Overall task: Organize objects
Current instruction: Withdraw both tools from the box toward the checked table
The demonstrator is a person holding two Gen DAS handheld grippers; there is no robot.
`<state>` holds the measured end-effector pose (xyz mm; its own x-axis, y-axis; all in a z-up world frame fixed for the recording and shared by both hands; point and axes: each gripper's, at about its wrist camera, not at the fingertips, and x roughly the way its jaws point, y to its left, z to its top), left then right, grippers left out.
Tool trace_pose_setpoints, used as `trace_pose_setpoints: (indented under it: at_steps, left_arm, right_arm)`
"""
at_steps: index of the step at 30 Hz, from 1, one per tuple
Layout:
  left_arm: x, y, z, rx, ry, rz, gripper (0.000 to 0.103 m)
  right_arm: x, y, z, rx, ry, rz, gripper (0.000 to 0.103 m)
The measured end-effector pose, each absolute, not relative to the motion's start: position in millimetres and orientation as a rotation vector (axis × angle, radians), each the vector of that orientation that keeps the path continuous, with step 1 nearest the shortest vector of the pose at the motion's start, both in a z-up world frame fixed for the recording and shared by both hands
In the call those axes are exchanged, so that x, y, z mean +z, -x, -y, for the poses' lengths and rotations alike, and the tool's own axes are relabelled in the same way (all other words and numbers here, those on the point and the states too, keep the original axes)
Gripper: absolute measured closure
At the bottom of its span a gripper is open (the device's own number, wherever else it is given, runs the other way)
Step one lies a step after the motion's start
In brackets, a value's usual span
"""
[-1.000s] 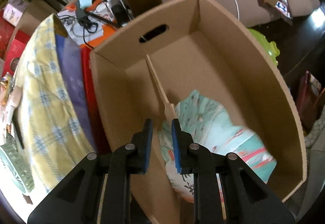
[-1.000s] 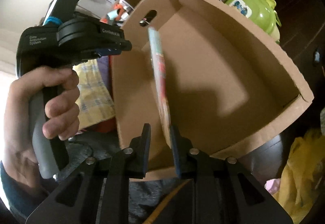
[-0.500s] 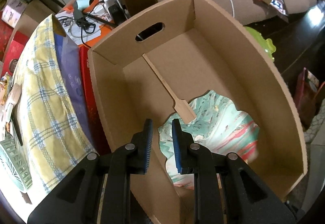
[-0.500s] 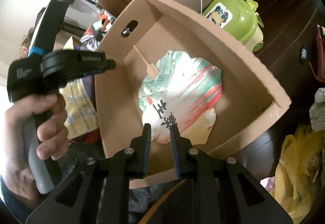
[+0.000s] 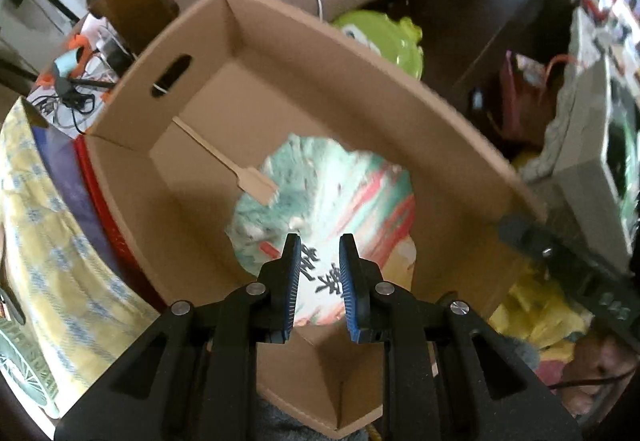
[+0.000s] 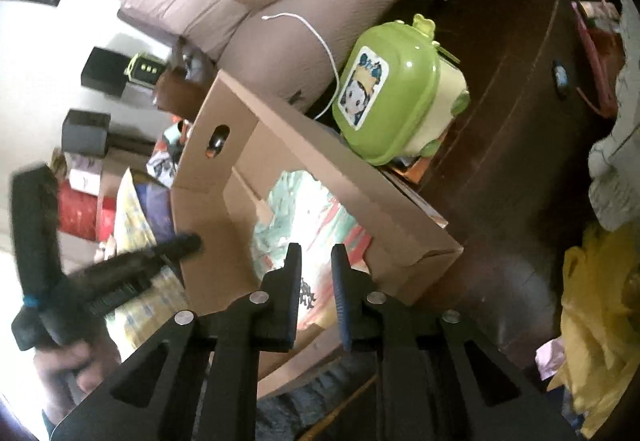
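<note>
Left wrist view, from the left edge: a yellow and blue checked cloth (image 5: 60,241) lies draped over a stack that shows a purple layer and a red edge (image 5: 94,193), hard against the outer left wall of an open brown cardboard box (image 5: 132,89) with an oval hand-hole in its end wall. Flat on the floor of that box lies the round paper fan (image 5: 340,193), painted in teal, white and red streaks with black characters near its lower rim; its flat pale wooden handle (image 5: 224,161) points toward the hand-hole corner. The left gripper (image 5: 319,281) hangs above the near rim of the fan, black fingers with blue ribbed pads (image 5: 291,281) standing a narrow gap apart with nothing between them and no contact with the fan. Beyond the far wall of the box sits a lime-green plastic lidded case (image 5: 384,41). At the right edge, part of the other handheld tool shows, blurred.

Right wrist view: the same case (image 6: 384,93) carries a cartoon sticker on its lid and rests just beside the box (image 6: 340,177) on dark flooring. The right gripper (image 6: 317,281) sits over the near end of the box, its jaws closing on empty air above the fan (image 6: 304,217). A yellow plastic bag (image 6: 600,313) lies at far right.
</note>
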<state>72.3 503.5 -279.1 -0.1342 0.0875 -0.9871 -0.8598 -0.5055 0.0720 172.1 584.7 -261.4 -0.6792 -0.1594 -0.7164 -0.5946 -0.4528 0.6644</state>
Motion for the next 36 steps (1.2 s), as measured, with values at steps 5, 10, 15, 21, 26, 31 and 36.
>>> trace_pose_setpoints:
  at_steps: [5,10,15,21,26,31,36]
  left_arm:
    - [-284.1,-79.3,-494.6,1.750,1.447,-0.868,0.084]
    - [-258.7,-75.5,-464.7,1.913,1.347,-0.898,0.084]
    - [-209.8,-59.2,-426.4,2.030,1.291,-0.747,0.084]
    - [-158.8,-41.1,-375.6,2.169,1.205,-0.692,0.084]
    - [-130.4,-26.1,-321.4,2.275,1.202,-0.592,0.084]
    - [-110.3,-16.1,-268.9,2.359,1.178,-0.477,0.084]
    - [-109.3,-4.0,-225.1,2.396,1.189,-0.352,0.084]
  right_arm:
    - [-254.9,-163.8,-575.8,2.264,1.114,-1.397,0.087]
    - [-252.4,-160.8,-571.4,2.292,1.113,-1.379,0.087]
    - [-250.7,-155.2,-565.9,2.316,1.127,-1.352,0.087]
    - [-250.9,-145.3,-555.3,2.350,1.168,-1.296,0.087]
    - [-245.6,-141.1,-551.4,2.386,1.171,-1.227,0.087]
    - [-229.4,-141.7,-548.5,2.414,1.140,-1.148,0.087]
    - [-179.5,-136.6,-521.8,2.545,1.056,-0.997,0.087]
